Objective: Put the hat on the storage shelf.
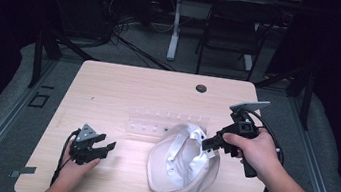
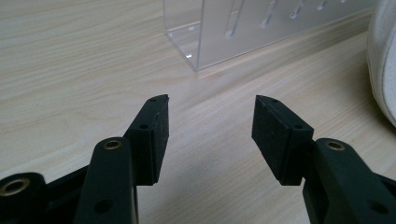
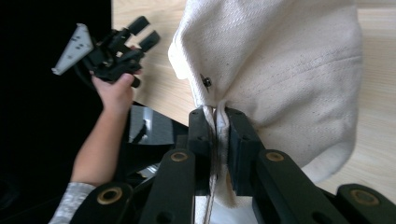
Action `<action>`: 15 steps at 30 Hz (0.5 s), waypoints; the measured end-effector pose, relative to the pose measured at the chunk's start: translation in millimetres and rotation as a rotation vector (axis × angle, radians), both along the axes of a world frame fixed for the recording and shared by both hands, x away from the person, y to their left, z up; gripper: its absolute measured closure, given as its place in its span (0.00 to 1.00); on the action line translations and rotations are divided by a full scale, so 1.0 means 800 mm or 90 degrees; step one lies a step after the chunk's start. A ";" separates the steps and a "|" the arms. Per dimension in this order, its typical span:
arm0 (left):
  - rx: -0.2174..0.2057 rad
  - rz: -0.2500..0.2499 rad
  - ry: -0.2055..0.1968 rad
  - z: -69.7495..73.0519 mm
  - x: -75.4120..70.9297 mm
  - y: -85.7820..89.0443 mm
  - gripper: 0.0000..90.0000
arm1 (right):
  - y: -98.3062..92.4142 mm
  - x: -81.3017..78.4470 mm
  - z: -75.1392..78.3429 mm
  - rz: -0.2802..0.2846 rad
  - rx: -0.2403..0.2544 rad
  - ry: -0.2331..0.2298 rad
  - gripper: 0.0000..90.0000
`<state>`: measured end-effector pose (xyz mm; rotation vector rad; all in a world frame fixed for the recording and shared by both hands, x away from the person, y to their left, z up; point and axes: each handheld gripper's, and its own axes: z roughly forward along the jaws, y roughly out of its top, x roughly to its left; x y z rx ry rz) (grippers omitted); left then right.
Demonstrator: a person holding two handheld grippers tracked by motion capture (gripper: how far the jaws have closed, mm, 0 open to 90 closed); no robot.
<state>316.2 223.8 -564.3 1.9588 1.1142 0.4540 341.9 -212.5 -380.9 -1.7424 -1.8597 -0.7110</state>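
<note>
Cap: the cream woven-cotton cap [image 1: 183, 161] lay upturned on my pale wooden counter [image 1: 124, 84], right of centre.
Right claw [image 3: 218, 126]: clamped on its rim.
Left claw [image 2: 210, 121]: jaws apart, empty, well left of the cap, which lay to its right.

My cream-white cap [image 1: 184, 159] sits low and right of centre in the high view, turned so its hollow inside faces up, the pale lining bands and sweatband showing. Its upper right edge is pinched between the closed jaws of my right gripper [image 1: 211, 143]. In the right gripper view the cap's [image 3: 280, 70] woven fabric hangs across the upper right, a small dark snap beside the clamped strip. A clear acrylic rack [image 1: 154, 122] stands just above and left of it.
</note>
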 end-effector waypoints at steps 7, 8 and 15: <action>0.001 -0.002 -0.003 0.000 0.000 0.000 0.52 | 0.007 0.002 0.003 0.001 0.070 0.005 0.91; 0.000 -0.001 -0.002 0.000 0.000 -0.001 0.52 | 0.010 0.002 0.003 -0.010 0.077 0.004 0.91; -0.002 0.001 -0.002 0.001 0.000 -0.001 0.52 | 0.016 0.005 0.006 0.002 0.119 -0.005 0.91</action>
